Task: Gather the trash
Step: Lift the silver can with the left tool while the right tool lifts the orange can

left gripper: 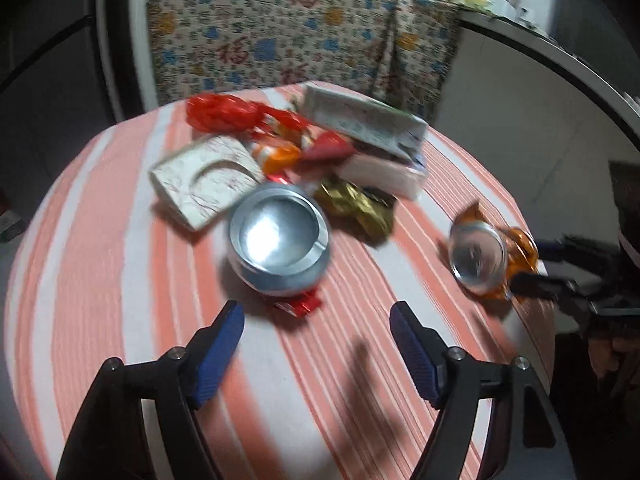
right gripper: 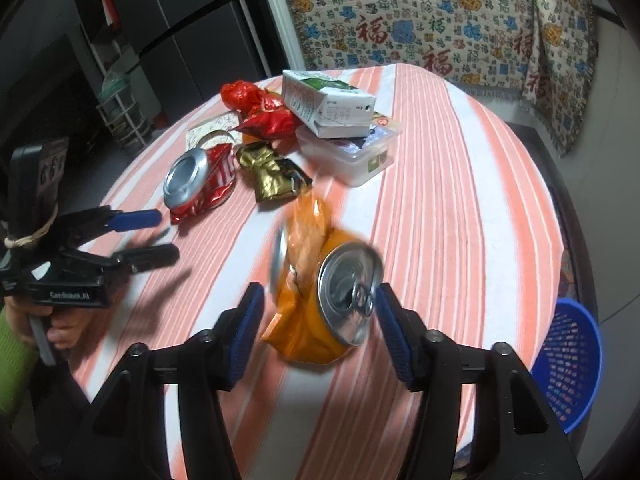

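Striped in orange and white, the round tablecloth (right gripper: 460, 184) carries all the trash I am collecting, and I will place everything from the crushed orange can (right gripper: 320, 300). That can lies on its side between the blue pads of my right gripper (right gripper: 318, 330), whose jaws stand apart; the right pad looks to be at or against the can's silver lid, the left pad has a clear gap, so I judge nothing is held yet. Beyond the orange can sits the heap: a gold wrapper (right gripper: 272, 176), a milk carton (right gripper: 328, 108) resting on a clear plastic tub (right gripper: 348, 156), and red wrappers (right gripper: 260, 108). Left of the orange can lies a crushed red can (left gripper: 280, 244), just ahead of my left gripper (left gripper: 316, 344), which is open and empty. The risks as I see them: the orange can is dented and blurred, so an uneven squeeze could squirt it sideways or roll it toward the near table edge, which drops away close to the can's right. A blue basket (right gripper: 568, 364) stands on the floor to the right of the orange can, below that edge; a dropped can might miss it. My 2 grippers have bare cloth between them, room enough if I keep to my own side.
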Available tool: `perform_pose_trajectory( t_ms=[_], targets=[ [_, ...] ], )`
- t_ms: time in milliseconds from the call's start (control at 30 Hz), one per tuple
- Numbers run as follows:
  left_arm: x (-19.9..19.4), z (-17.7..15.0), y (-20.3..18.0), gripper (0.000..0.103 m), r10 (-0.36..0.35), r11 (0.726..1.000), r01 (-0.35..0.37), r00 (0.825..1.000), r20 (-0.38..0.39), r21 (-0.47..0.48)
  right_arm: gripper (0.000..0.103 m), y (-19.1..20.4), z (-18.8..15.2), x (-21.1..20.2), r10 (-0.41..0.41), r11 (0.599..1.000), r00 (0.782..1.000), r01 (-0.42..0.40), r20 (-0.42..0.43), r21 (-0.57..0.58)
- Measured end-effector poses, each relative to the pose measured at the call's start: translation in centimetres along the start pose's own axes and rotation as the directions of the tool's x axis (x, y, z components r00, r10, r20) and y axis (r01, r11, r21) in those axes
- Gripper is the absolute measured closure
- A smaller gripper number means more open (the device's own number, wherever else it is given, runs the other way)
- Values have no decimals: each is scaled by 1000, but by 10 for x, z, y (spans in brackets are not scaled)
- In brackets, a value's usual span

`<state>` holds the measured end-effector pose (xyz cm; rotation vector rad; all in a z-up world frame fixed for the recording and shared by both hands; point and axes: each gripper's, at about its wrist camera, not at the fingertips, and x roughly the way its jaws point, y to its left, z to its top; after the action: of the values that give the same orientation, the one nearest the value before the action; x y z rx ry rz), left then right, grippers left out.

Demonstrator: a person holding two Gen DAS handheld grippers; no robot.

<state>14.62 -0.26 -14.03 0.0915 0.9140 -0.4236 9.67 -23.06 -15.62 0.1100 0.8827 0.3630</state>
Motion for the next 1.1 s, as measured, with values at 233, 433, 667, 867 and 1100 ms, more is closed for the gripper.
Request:
perform_pose_trajectory(
  t_ms=[233,433,667,867,1100],
  targets=[
    [23,22,23,24,45,992,-50,998,-41,-113,19,-3,4,-1,26,999,1000,-26,3,39],
    [31,29,25,25,33,992,-41,997,-63,-118,18,-10,7,4,29,994,999,-27,-19,106],
    [31,30,15,42,42,995,-48,996,-73,-90,48,-10,8,9,18,992,999,-12,-41,125],
    [8,12,2,42,10,995,-14,999,-35,-103,56,-17,7,-3,12,991,1000,-11,-4,135],
    [-10,-5,-34,42,-75,990,75,997,-1,-123,56,-21,4,-17,20,992,999,-25,41,126]
  ],
)
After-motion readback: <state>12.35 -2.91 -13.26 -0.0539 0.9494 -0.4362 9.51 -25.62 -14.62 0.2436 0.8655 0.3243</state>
